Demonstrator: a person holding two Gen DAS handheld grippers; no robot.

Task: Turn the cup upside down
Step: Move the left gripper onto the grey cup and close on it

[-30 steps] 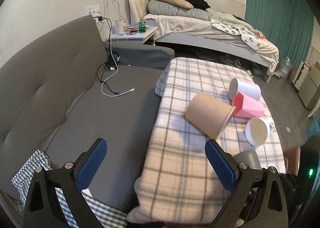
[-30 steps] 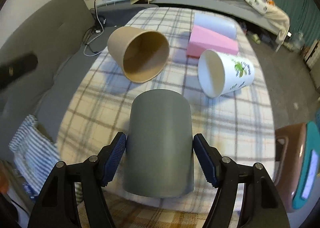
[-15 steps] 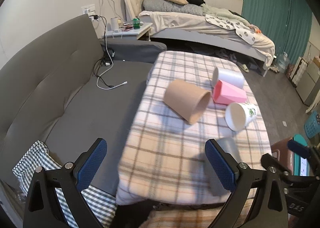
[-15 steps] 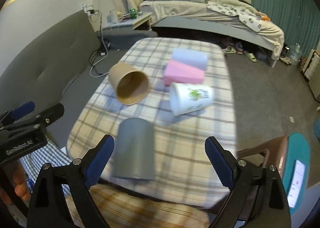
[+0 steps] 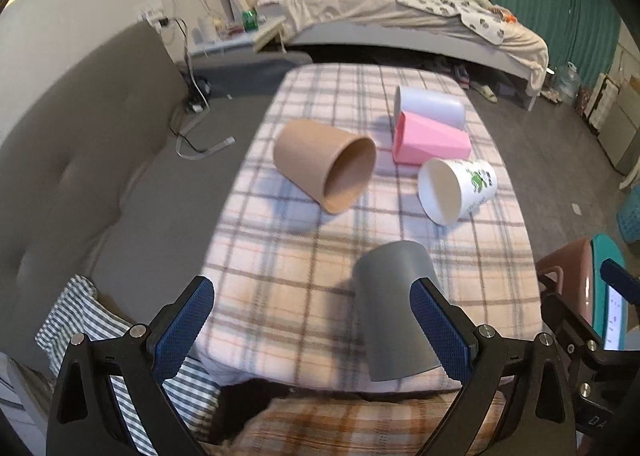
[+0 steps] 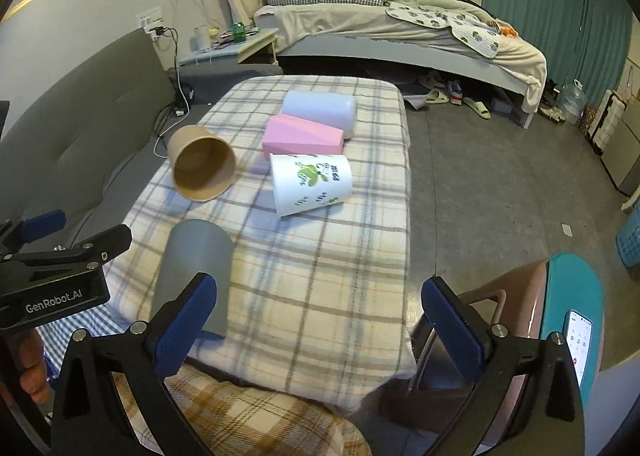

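A grey cup stands upside down near the front edge of the plaid-covered table; it also shows in the right wrist view. My left gripper is open and empty, its right finger beside the cup. My right gripper is open and empty, pulled back over the table's front edge, its left finger in front of the cup. Behind lie a brown paper cup, a white printed cup, a pink cup and a pale cup, all on their sides.
A grey sofa with a cable runs along the left. A striped cloth lies at its front. A brown and teal stool with a phone stands right of the table. A bed is at the back.
My right gripper let go of the grey cup, opened wide and drew back to the right. My left gripper swung right, so the table now sits in the middle of its view.
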